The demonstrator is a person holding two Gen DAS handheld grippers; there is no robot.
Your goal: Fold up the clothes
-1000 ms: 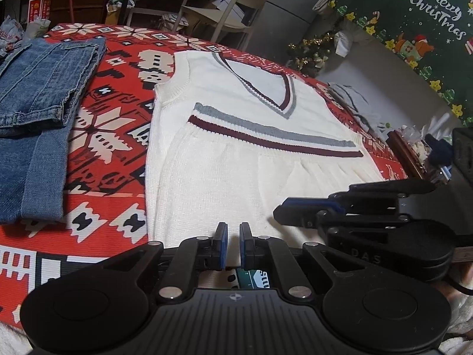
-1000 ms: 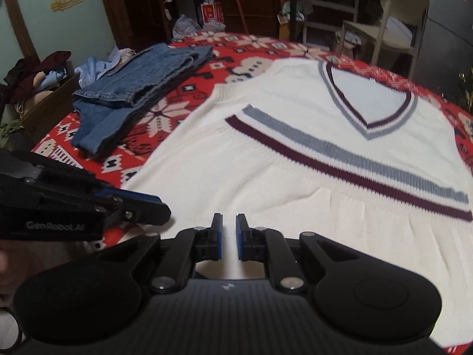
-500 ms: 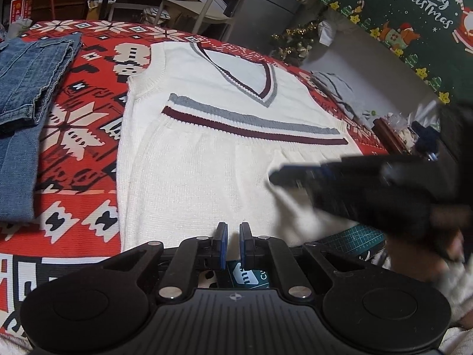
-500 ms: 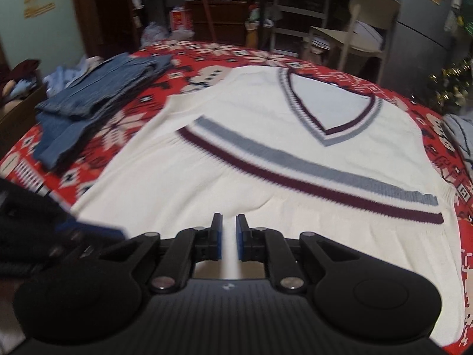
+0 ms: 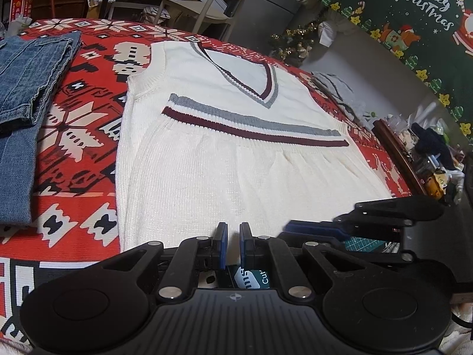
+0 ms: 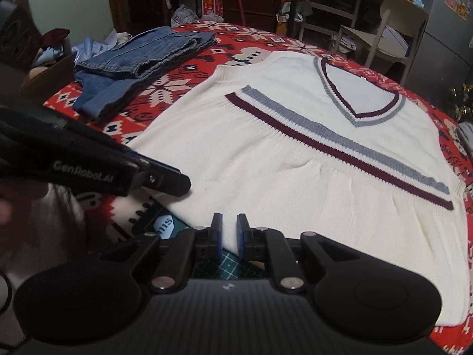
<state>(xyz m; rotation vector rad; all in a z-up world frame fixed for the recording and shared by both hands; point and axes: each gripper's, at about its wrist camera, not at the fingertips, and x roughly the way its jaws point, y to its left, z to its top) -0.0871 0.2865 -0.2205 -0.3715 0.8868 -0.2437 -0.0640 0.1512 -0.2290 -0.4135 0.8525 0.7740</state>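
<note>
A white knit vest [image 5: 224, 174] with a grey and a maroon stripe and a V neck lies flat on the red patterned tablecloth [image 5: 74, 153]; the right wrist view shows the vest [image 6: 295, 183] too. My left gripper [image 5: 233, 235] hovers at the vest's near hem, its blue pads a narrow slit apart with nothing visibly pinched. From the right wrist view, the left gripper [image 6: 181, 183] lies low over the hem's left part. My right gripper [image 6: 229, 230] is shut over the same hem, further right. In the left wrist view the right gripper [image 5: 295, 227] reaches in low from the right.
Folded blue jeans [image 5: 26, 88] lie on the cloth left of the vest. A green cutting mat [image 6: 233, 261] shows under the near table edge. A grey garment [image 5: 340, 88] lies at the far right edge. A chair [image 6: 393, 38] and shelves stand behind the table.
The right gripper swept over the vest, blurred, then dropped back low beside the hem. The vest stayed flat. Both grippers kept their narrow gap.
</note>
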